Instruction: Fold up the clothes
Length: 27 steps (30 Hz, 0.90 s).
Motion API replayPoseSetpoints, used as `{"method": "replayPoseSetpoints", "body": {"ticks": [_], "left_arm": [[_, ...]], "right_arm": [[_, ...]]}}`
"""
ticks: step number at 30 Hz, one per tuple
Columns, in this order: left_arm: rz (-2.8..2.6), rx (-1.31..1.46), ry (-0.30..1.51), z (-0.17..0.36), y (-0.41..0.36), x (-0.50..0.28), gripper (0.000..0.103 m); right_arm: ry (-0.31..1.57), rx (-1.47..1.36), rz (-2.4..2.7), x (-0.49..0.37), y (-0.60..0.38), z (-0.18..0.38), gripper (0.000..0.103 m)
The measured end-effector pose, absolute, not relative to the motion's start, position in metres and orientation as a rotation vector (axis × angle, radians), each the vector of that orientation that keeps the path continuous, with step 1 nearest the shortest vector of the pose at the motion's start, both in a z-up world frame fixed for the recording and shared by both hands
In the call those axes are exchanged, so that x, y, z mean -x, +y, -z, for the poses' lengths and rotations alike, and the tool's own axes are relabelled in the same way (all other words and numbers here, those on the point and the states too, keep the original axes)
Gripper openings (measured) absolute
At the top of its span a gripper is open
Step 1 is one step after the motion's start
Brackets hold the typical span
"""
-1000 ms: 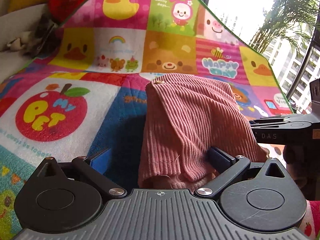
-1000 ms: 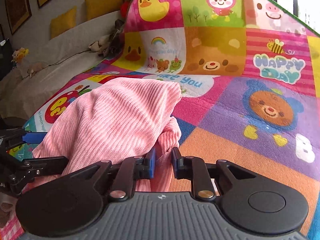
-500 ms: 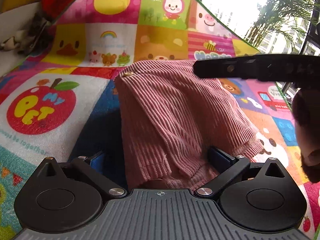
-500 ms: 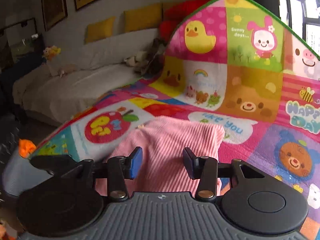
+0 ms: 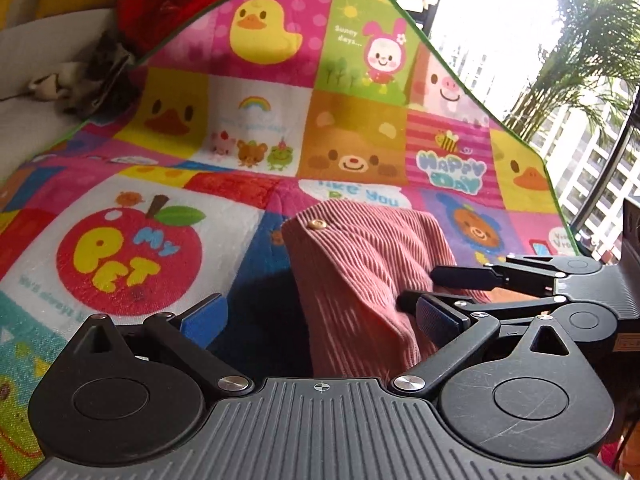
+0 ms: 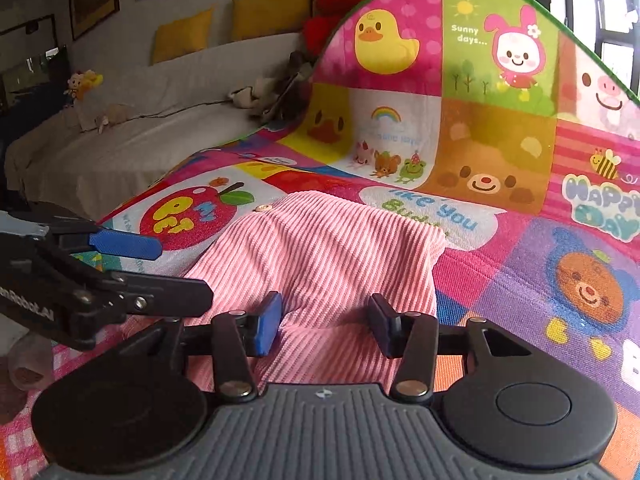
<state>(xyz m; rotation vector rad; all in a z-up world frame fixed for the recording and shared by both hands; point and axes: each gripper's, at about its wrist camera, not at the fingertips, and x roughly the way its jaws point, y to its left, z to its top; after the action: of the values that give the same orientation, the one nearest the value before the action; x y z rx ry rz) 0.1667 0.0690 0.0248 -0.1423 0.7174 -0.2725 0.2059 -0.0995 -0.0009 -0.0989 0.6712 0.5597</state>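
We had the pink ribbed garment [image 6: 328, 256] lying folded into a compact block on the cartoon play mat [image 5: 352, 128], its button [image 5: 319, 224] at the far left corner, which we judged left it ready for a last fold or smoothing. Our left gripper [image 5: 316, 320] sat low at the near edge, jaws spread wide, gripping nothing. Our right gripper [image 6: 324, 328] pointed along the cloth from the near right side, jaws parted and released, pads either side of a raised fold.

bare play mat [image 6: 520, 280] right of garment [image 6: 320, 248]
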Motion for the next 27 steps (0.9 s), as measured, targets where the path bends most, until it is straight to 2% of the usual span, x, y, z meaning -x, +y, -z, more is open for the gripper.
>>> {"method": "replayPoseSetpoints", "body": {"ticks": [1,6,20,22,24,27], "left_arm": [[0.271,0.13,0.734,-0.02,0.066,-0.169,0.103],[0.268,0.132,0.778,-0.001,0.065,-0.172,0.103],[0.263,0.11,0.764,0.002,0.064,-0.167,0.103],[0.266,0.11,0.762,0.002,0.065,-0.167,0.103],[0.269,0.114,0.76,0.003,0.065,-0.167,0.103],[0.275,0.126,0.759,0.005,0.067,-0.166,0.103]], "right_arm": [[0.67,0.098,-0.561,-0.205,-0.1,0.001,0.048],[0.671,0.098,-0.562,-0.204,-0.105,0.004,0.051],[0.652,0.055,-0.573,-0.199,-0.114,-0.006,0.054],[0.617,-0.001,-0.555,-0.204,-0.125,-0.017,0.06],[0.599,-0.059,-0.538,-0.213,-0.134,-0.022,0.073],[0.637,-0.143,-0.527,-0.235,-0.136,-0.012,0.073]]}}
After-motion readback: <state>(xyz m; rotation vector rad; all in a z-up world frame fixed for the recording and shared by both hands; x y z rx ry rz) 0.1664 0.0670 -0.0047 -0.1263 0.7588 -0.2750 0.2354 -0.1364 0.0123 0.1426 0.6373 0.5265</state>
